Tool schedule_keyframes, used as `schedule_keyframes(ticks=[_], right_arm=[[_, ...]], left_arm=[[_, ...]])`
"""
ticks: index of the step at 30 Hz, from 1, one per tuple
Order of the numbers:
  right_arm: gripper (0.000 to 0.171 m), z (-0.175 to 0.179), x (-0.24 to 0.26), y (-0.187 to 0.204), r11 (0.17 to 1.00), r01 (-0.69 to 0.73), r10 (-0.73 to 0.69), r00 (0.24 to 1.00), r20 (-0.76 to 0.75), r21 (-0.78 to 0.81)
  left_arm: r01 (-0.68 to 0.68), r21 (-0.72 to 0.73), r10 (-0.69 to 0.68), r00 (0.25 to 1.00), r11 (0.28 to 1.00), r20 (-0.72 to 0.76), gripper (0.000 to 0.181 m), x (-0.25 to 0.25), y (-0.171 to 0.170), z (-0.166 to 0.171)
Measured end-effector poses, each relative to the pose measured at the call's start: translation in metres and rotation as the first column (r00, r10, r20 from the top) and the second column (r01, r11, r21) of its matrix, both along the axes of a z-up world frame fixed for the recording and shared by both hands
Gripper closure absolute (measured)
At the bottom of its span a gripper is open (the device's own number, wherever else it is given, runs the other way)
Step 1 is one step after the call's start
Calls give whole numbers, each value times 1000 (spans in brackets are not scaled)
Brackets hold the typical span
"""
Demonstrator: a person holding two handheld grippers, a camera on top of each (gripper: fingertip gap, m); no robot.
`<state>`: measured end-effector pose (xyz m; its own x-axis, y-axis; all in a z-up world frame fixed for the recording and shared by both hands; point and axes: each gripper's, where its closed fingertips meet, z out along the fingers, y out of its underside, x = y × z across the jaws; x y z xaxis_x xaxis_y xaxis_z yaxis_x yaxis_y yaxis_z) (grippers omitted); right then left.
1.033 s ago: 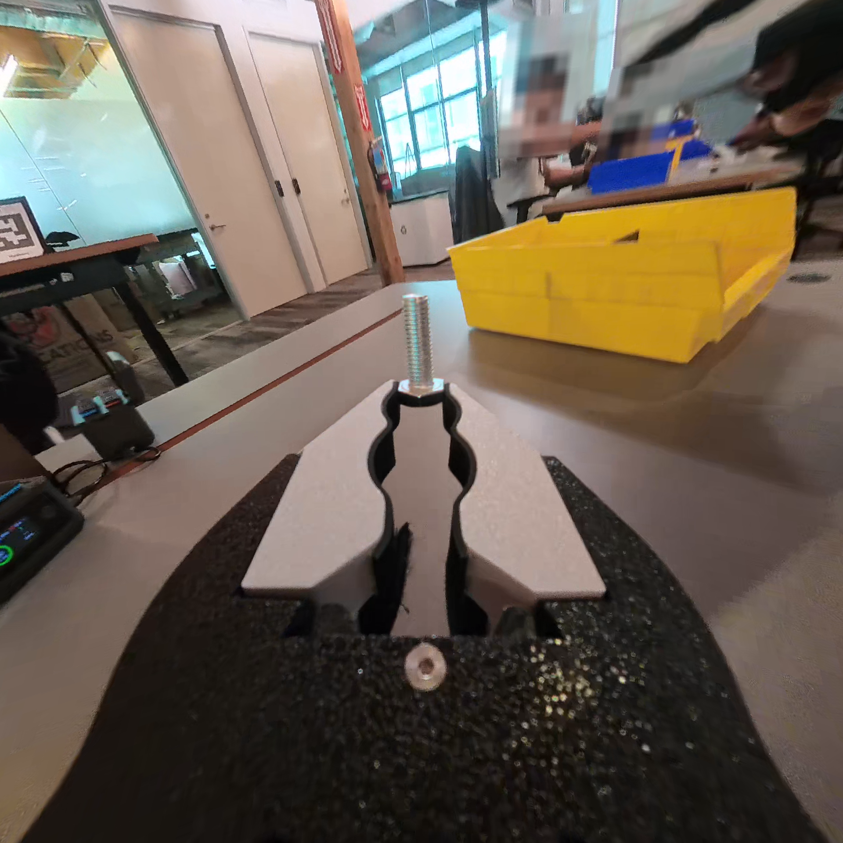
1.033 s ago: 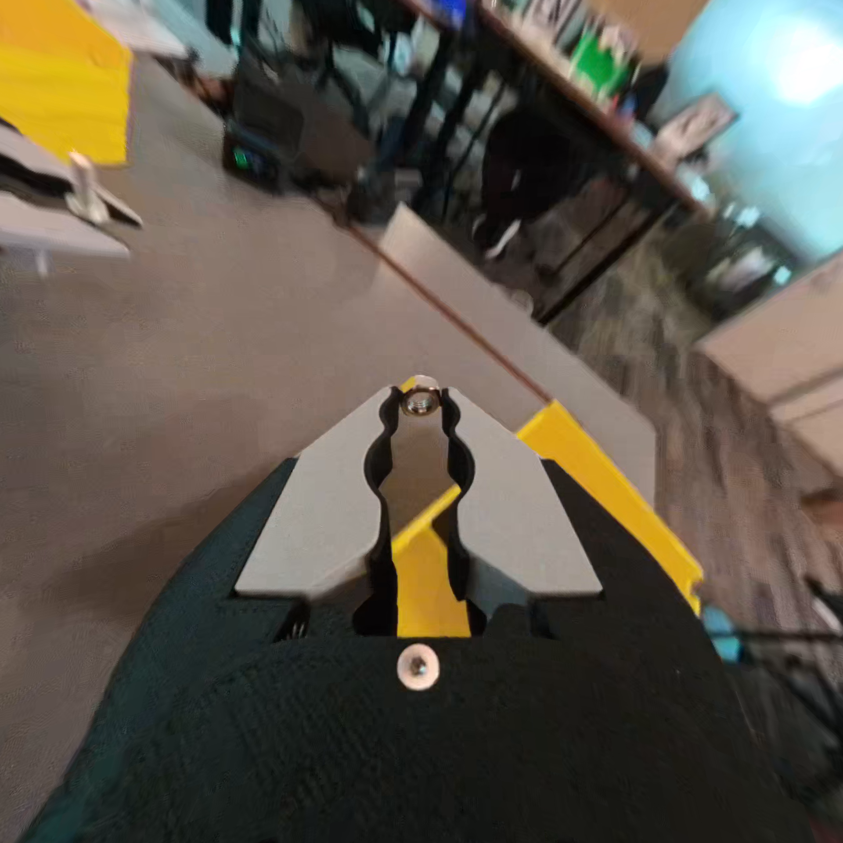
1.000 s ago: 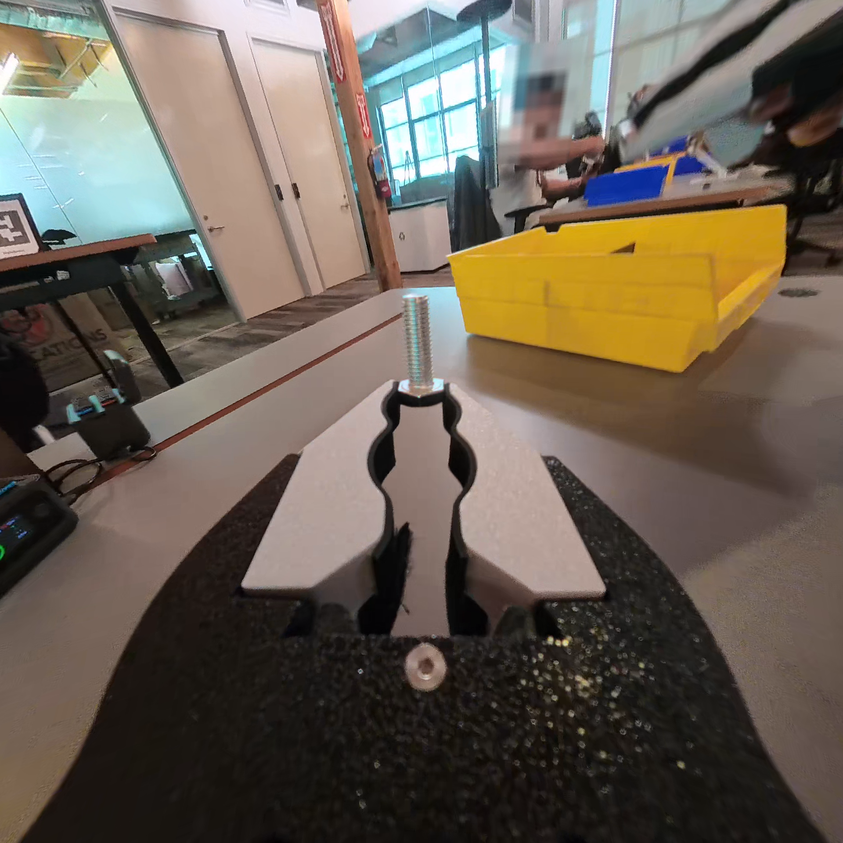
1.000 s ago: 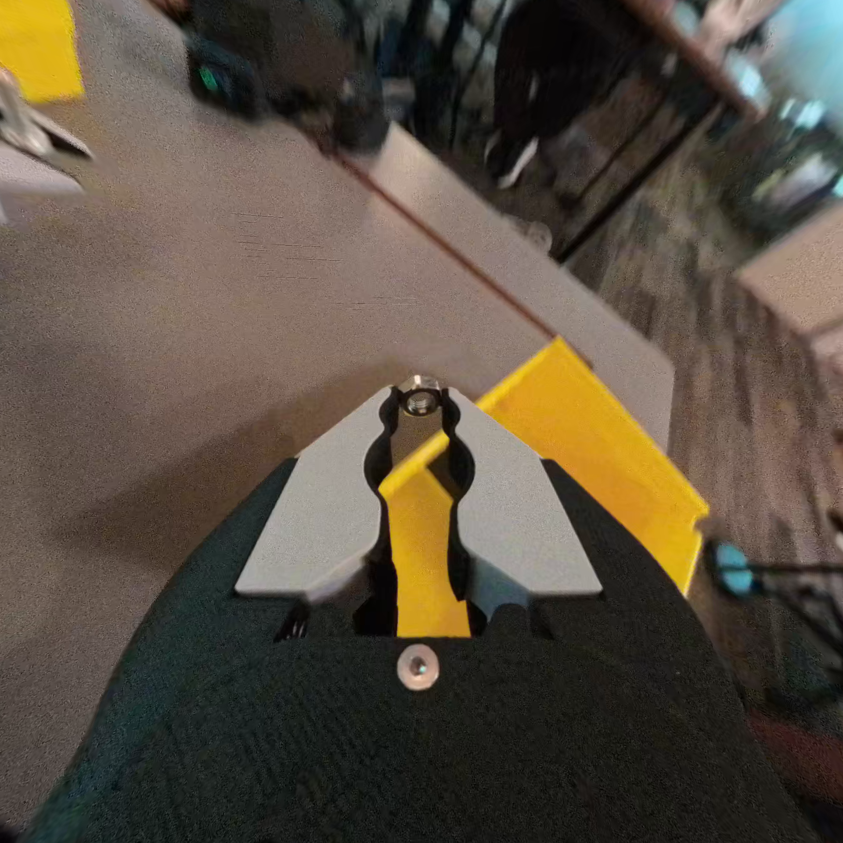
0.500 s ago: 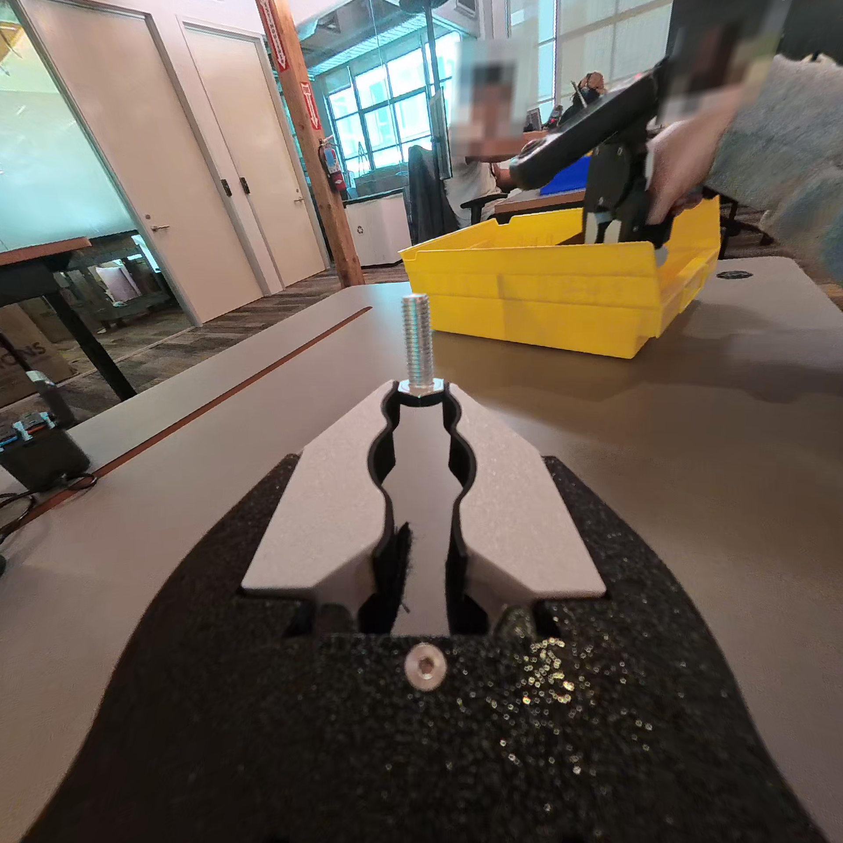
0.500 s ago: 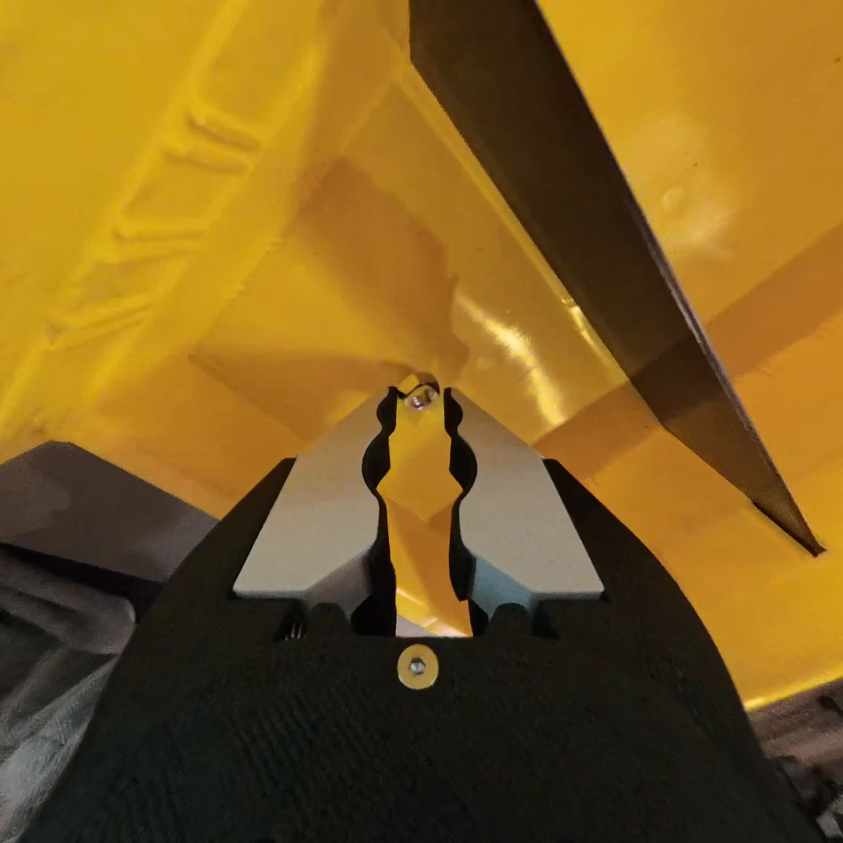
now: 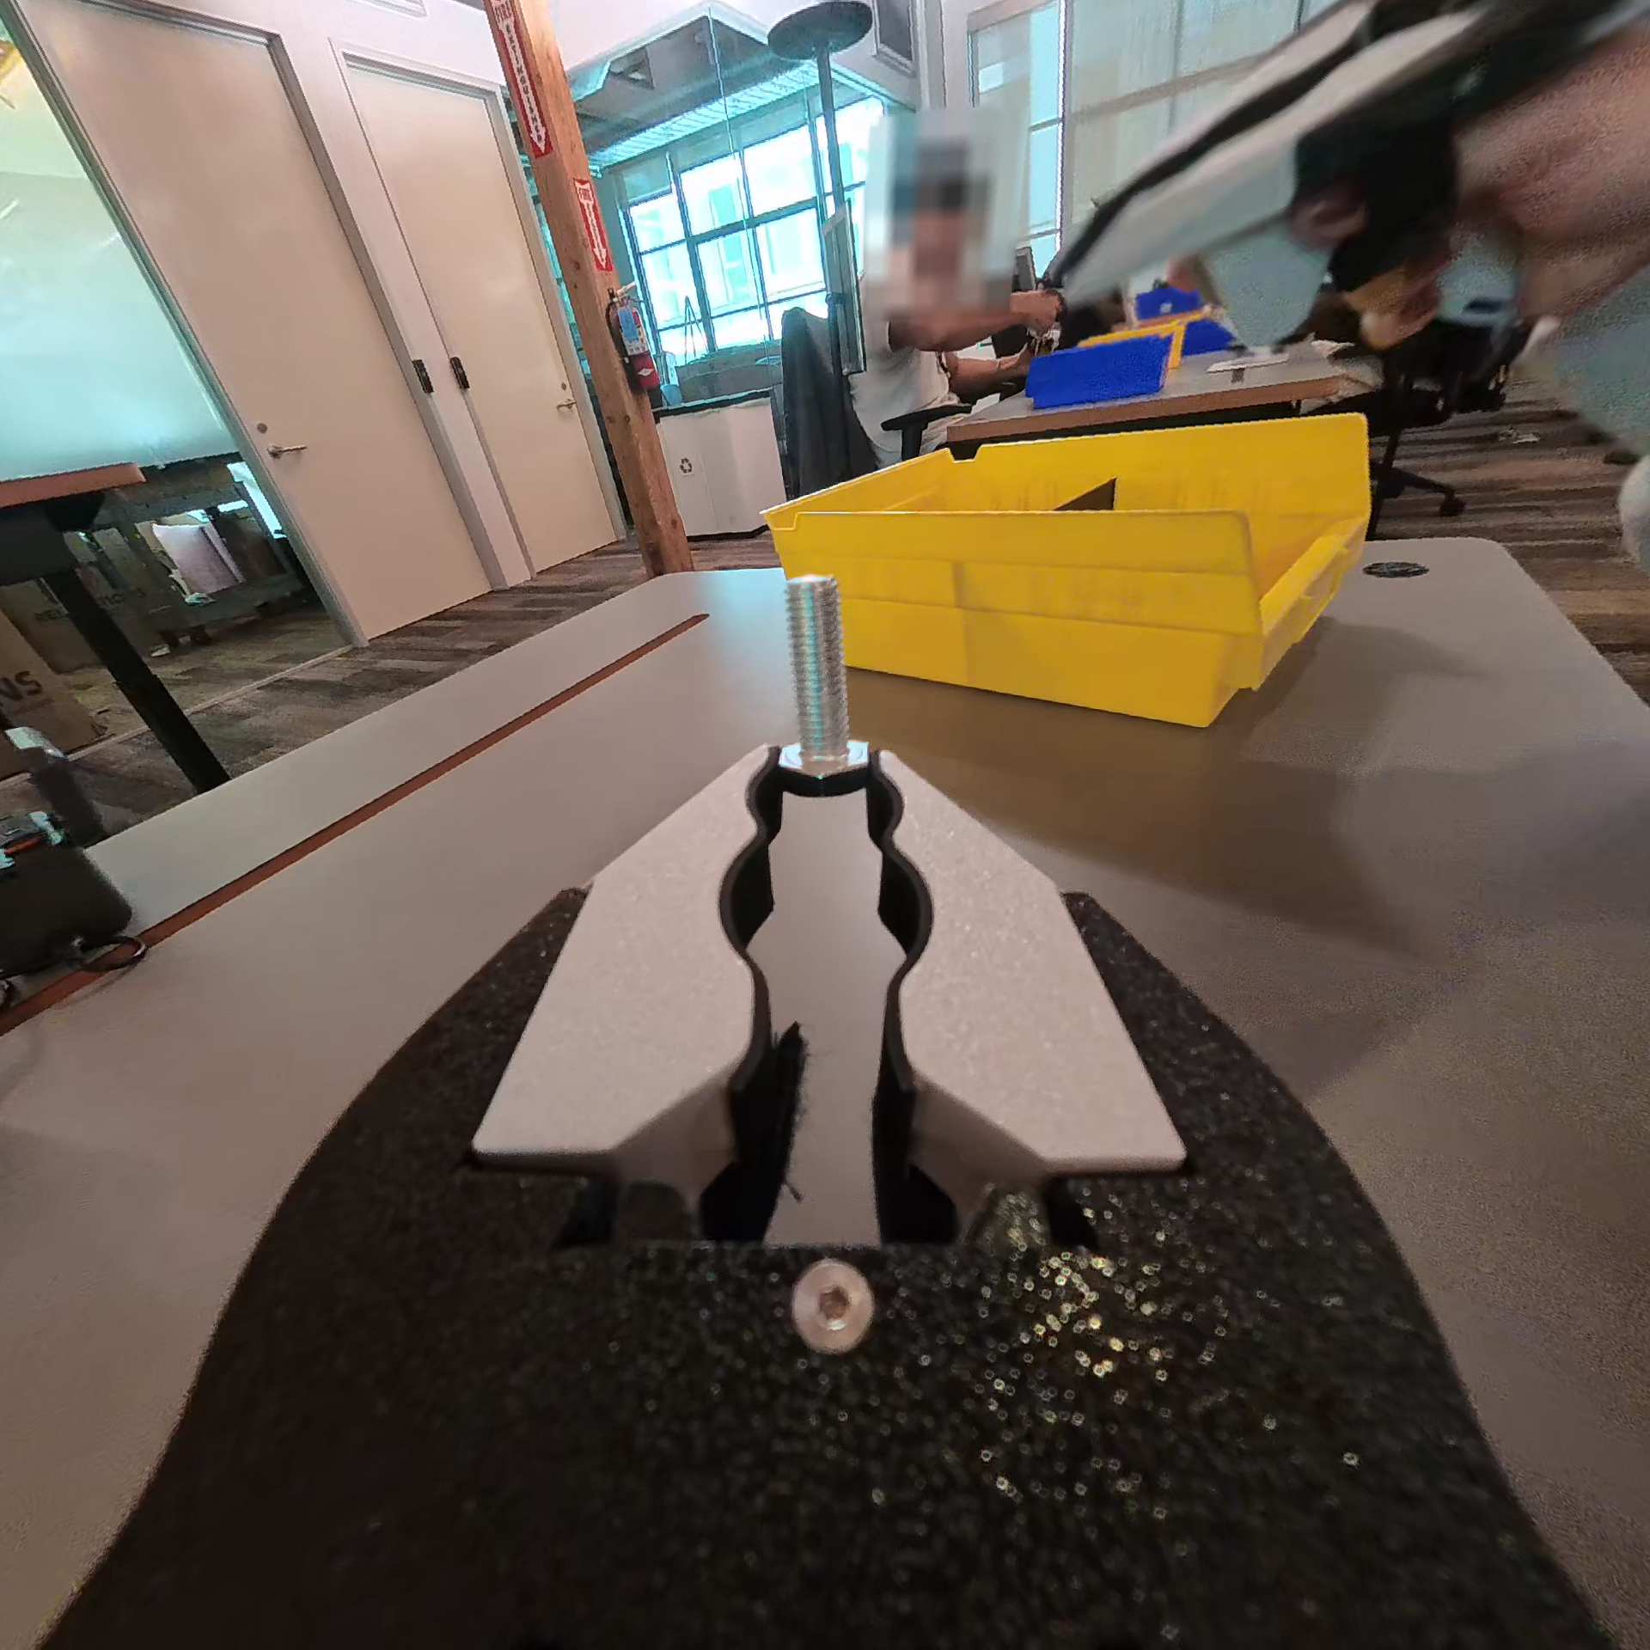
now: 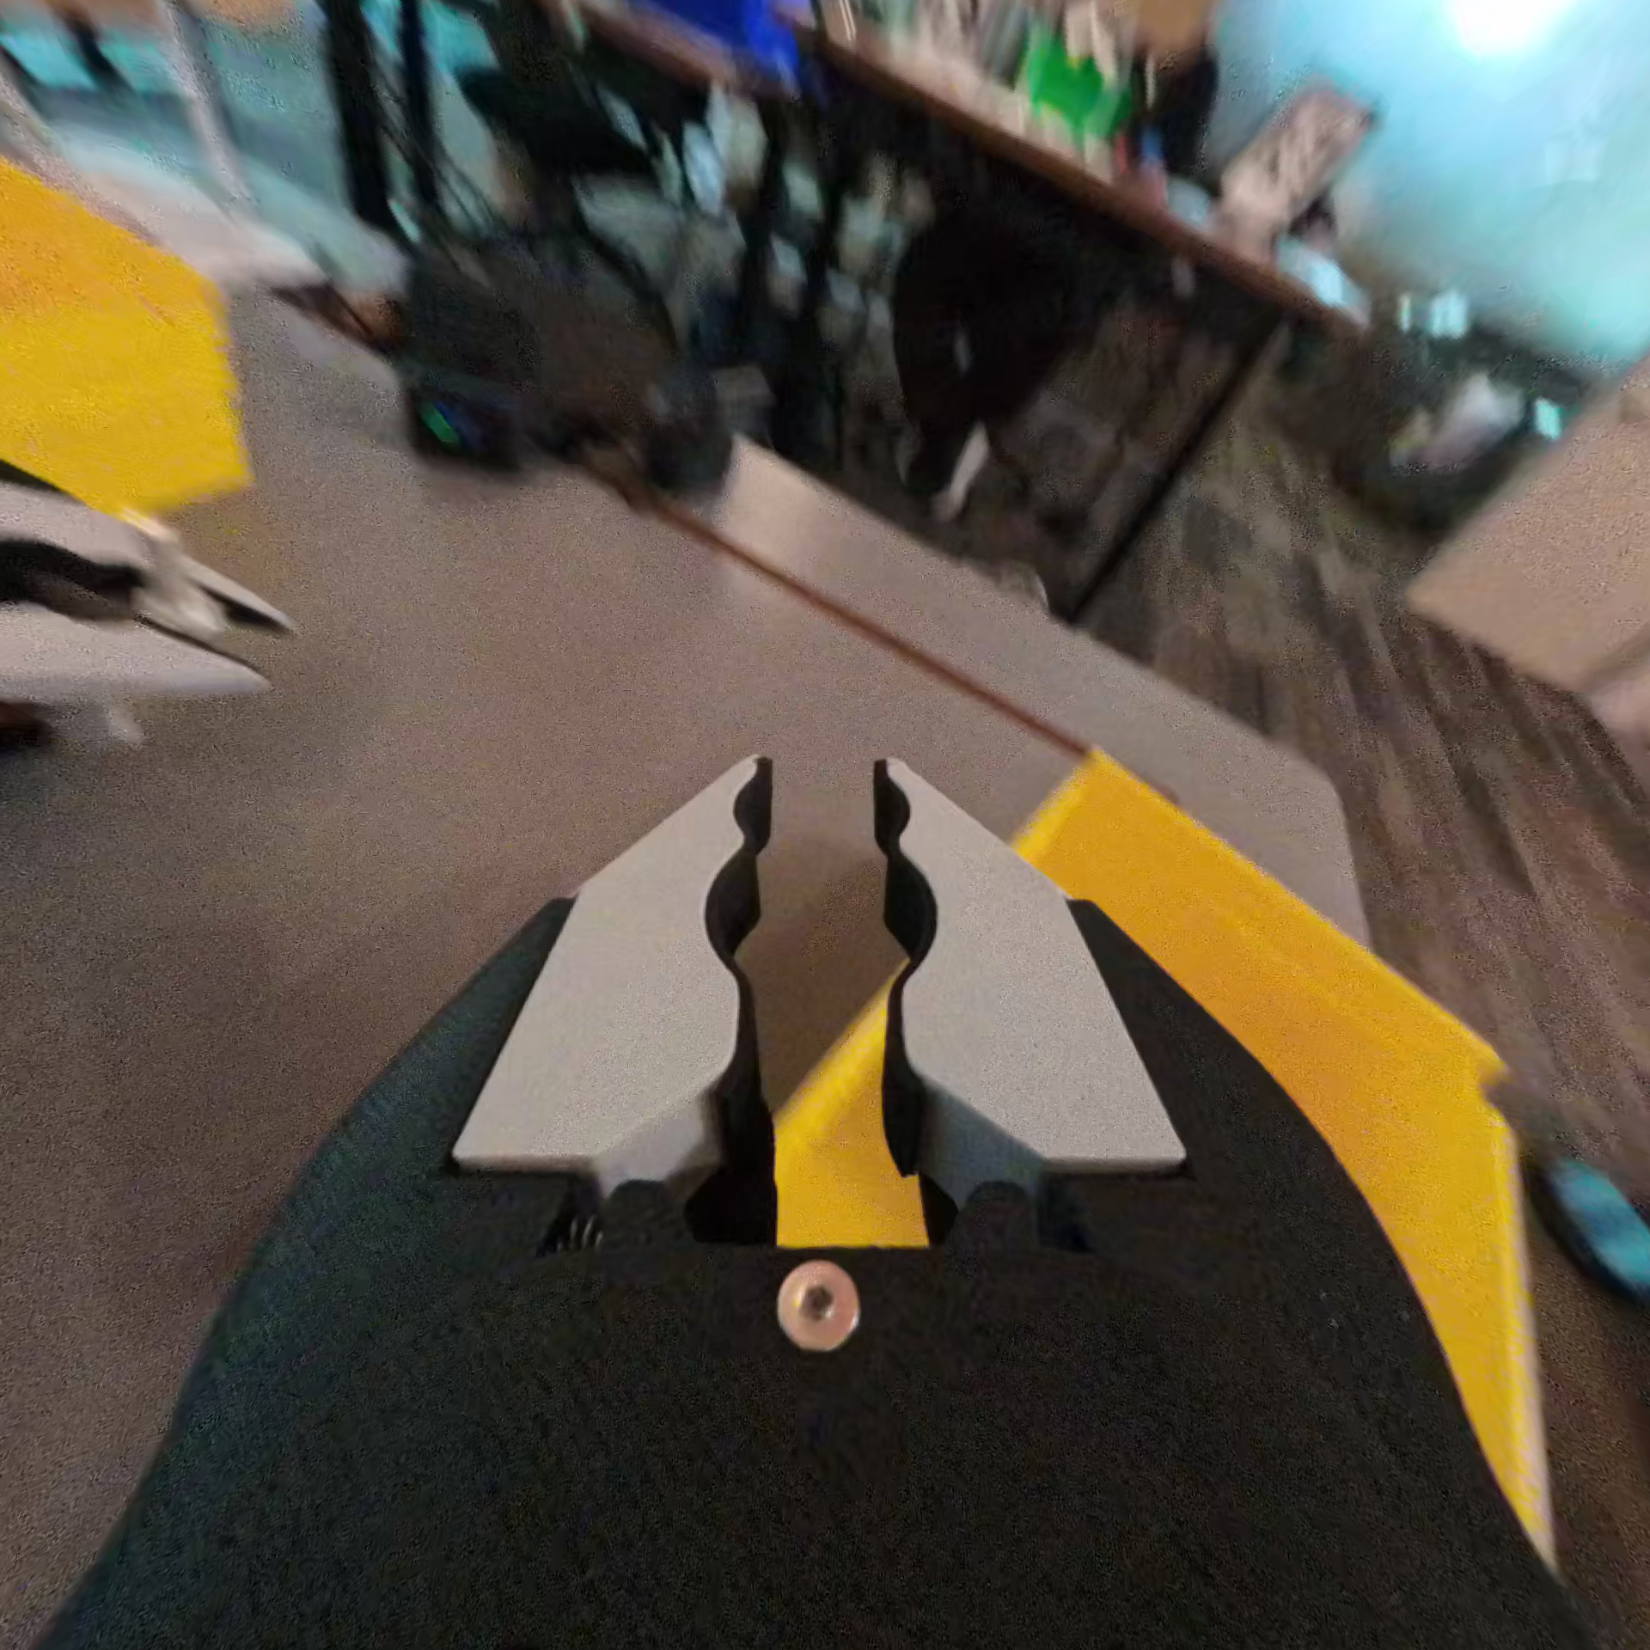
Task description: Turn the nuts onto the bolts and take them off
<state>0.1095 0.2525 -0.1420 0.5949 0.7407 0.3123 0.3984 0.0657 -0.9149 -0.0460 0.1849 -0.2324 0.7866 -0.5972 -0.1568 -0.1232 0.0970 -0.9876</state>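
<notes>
My left gripper (image 7: 820,775) is shut on the hex head of a silver bolt (image 7: 812,656). The bolt's threaded shaft stands upright just above the grey table (image 7: 1339,937) and carries no nut. My right gripper (image 8: 821,775) is empty, with its jaws a little apart. It hangs above the near corner of a yellow bin (image 8: 1268,1000). It also shows blurred at the top right of the left wrist view (image 7: 1250,187), above the yellow bin (image 7: 1071,616). The left gripper shows blurred at the left edge of the right wrist view (image 8: 134,625). No nut is visible.
The bin sits at the table's far right with a dark divider inside. Another yellow shape (image 8: 98,357) lies at the upper left of the right wrist view. A black device (image 7: 54,902) with cables sits at the table's left edge. A person sits at a far desk with blue bins (image 7: 1098,375).
The right gripper carried a nut down into the yellow bin, then rose out without it, its jaws now empty. The left gripper still holds the bolt upright and has barely shifted.
</notes>
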Motion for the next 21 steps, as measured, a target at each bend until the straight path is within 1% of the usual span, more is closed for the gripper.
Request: schedule_keyframes(ticks=[1, 2, 3, 4, 7, 9, 11, 13, 14, 15, 16, 19, 21], right_arm=[[151, 14, -29, -24, 987, -131, 141, 983, -116, 95], [151, 20, -54, -50, 952, -251, 283, 939, -196, 175], [152, 18, -74, -70, 918, -331, 379, 893, -244, 217], [151, 12, -89, -78, 910, -351, 404, 871, -280, 221], [133, -13, -127, -86, 903, -386, 429, 825, -368, 187], [132, -26, -146, -93, 895, -424, 441, 796, -414, 136], [132, -37, -160, -96, 892, -439, 441, 798, -410, 105], [135, -47, -167, -93, 903, -420, 419, 823, -384, 87], [143, -50, -168, -89, 913, -399, 399, 837, -375, 81], [154, -53, -169, -87, 918, -389, 387, 847, -364, 72], [162, -55, -170, -87, 916, -397, 391, 849, -355, 60], [164, -57, -171, -90, 902, -431, 413, 840, -352, 29], [164, -51, -166, -89, 901, -433, 416, 840, -347, 32]], left_arm=[[5, 2, -5, 1000, 1000, 2, 165, 0, -1, 0], [7, 2, -7, 1000, 1000, 2, 165, 0, -1, 0], [10, 3, -10, 1000, 1000, 3, 165, 1, -1, 0], [13, 4, -13, 1000, 1000, 2, 165, 1, -2, 0], [23, 9, -23, 1000, 1000, 8, 165, 3, -3, 1], [29, 9, -29, 1000, 1000, 3, 165, 4, -3, 1], [34, 11, -34, 999, 999, -4, 165, 6, -4, 0], [37, 12, -37, 999, 999, -9, 165, 6, -4, 0], [40, 12, -39, 999, 999, -10, 165, 7, -5, 0], [42, 12, -42, 999, 999, -12, 165, 7, -5, 0], [44, 13, -44, 999, 999, -14, 165, 8, -5, 0], [43, 7, -43, 999, 999, -16, 165, 8, -4, -2], [49, 52, -49, 999, 997, 1, 165, 8, -8, 5]])
